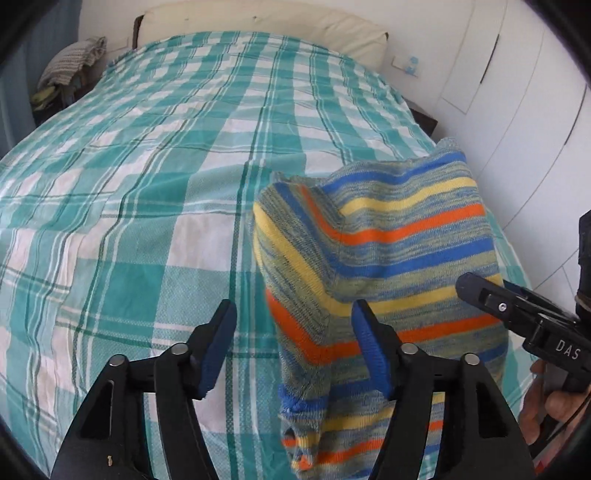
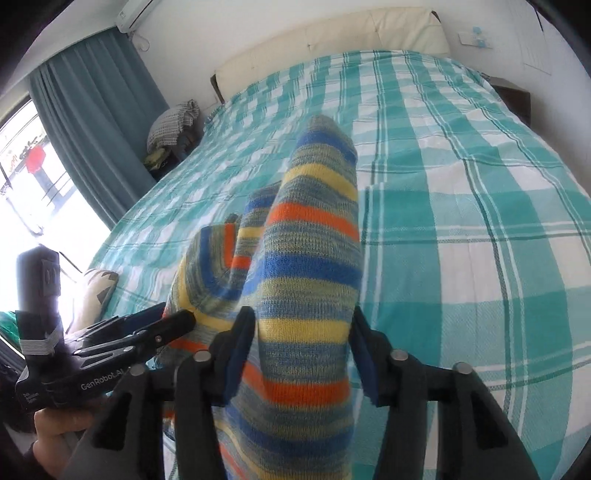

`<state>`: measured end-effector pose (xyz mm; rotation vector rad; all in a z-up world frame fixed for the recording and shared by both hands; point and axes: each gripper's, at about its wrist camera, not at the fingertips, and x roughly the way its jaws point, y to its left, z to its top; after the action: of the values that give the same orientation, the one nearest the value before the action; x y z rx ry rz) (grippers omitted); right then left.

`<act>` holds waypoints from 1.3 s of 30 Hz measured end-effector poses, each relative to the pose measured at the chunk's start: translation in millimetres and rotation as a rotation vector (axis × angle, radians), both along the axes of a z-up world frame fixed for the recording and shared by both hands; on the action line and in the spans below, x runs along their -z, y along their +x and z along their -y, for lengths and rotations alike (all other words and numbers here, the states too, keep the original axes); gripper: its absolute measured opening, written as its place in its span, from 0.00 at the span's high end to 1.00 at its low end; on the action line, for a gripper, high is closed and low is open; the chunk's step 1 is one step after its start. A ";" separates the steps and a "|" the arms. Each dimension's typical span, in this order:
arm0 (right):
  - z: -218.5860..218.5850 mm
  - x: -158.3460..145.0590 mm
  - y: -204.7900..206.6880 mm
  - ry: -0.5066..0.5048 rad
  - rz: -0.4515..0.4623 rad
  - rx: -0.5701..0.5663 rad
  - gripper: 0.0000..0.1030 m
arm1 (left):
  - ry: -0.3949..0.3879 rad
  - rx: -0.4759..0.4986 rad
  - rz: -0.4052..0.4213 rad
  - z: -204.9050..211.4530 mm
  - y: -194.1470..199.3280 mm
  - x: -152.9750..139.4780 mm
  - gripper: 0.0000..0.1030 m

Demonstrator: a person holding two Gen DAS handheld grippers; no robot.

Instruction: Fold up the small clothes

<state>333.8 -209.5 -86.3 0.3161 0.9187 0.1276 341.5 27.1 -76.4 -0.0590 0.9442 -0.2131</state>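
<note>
A striped knit sweater [image 1: 388,258] in blue, yellow, orange and grey-green lies on the bed, folded, with a sleeve laid down its left side. My left gripper [image 1: 293,345] is open; the sleeve lies between its fingers, apart from the pads. The right gripper [image 1: 480,291] shows at the sweater's right edge. In the right wrist view the sweater [image 2: 310,240] runs between the fingers of my right gripper [image 2: 303,350], which is open around it. The left gripper [image 2: 173,319] reaches the sweater's left edge there.
The bed has a teal and white checked cover [image 1: 147,184] with a cream headboard [image 1: 258,22] at the far end. A pile of clothes [image 1: 70,62] sits at the far left. White wardrobe doors [image 1: 517,92] stand right. A blue curtain [image 2: 96,122] and a window are left.
</note>
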 end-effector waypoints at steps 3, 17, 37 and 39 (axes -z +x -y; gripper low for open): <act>27.4 20.5 -31.8 -0.097 -0.082 0.065 0.15 | 0.104 -0.009 0.011 -5.7 -37.2 18.4 0.26; -13.4 -57.7 -223.1 -0.272 -0.009 0.043 0.01 | 0.354 -0.137 0.125 -0.6 -217.3 -67.3 0.02; -59.0 -116.1 -321.8 -0.321 -0.010 0.052 0.01 | 0.274 -0.158 0.071 -8.6 -307.6 -99.8 0.02; -58.5 -117.4 -325.0 -0.318 -0.012 0.056 0.01 | 0.268 -0.154 0.080 -7.1 -311.0 -104.9 0.02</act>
<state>8.8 -151.1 31.1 0.0474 0.9256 -0.0722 30.5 34.2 28.6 0.1222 0.8766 0.0540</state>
